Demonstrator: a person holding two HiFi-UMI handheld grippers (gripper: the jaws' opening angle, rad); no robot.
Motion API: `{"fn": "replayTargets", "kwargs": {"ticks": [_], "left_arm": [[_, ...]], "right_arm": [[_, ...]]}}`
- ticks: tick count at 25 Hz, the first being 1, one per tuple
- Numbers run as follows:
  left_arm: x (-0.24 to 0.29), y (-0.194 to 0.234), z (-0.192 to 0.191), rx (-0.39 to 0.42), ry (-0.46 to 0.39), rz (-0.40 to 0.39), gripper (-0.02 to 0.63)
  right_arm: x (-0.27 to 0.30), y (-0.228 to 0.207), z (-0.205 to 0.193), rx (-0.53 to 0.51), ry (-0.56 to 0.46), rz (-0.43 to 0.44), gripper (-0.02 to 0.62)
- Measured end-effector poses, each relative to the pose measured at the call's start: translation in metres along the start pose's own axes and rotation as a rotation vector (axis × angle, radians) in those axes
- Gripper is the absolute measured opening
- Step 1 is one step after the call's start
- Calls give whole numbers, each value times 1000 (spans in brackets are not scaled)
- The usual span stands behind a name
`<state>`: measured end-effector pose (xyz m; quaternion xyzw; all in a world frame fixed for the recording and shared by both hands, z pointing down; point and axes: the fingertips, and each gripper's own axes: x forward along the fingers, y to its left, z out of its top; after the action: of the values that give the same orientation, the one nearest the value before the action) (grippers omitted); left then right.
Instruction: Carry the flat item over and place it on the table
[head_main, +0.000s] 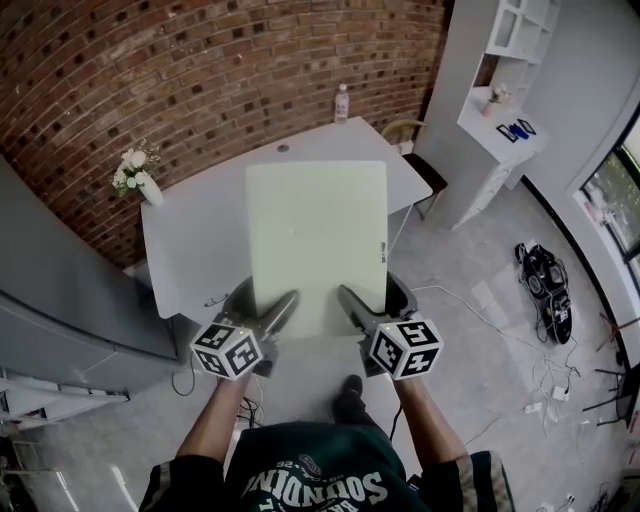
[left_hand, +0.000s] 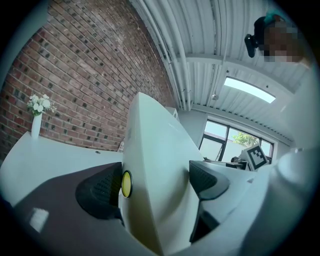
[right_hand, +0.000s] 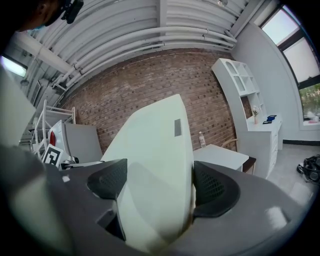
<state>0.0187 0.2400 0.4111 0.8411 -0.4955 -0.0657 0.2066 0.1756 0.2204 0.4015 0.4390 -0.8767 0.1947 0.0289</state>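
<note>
white flowers in a vase (head_main: 138, 176), a bottle (head_main: 342, 103) by the brick wall (head_main: 200, 70), a black bag (head_main: 545, 275) on the floor (head_main: 480, 360).

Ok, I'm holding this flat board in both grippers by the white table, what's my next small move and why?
Probably lower the board flat onto the table. The left gripper and right gripper are both shut on its near edge, and it appears to hang over bare tabletop, clear of the flower vase.

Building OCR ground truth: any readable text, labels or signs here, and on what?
"SOUNDING", upside down, on the person's shirt; smaller print beside it unreadable.
Edge label on the flat board: too small to read.
Bottle label: too small.
Marker cubes: square patterns, no letters.
</note>
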Motion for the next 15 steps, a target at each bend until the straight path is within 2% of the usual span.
{"fn": "replayTargets", "kwargs": {"ticks": [15], "left_arm": [[81,-6,4,-10,-22,97,419]], "right_arm": [[39,-79,33,-4,37,95,407]]}}
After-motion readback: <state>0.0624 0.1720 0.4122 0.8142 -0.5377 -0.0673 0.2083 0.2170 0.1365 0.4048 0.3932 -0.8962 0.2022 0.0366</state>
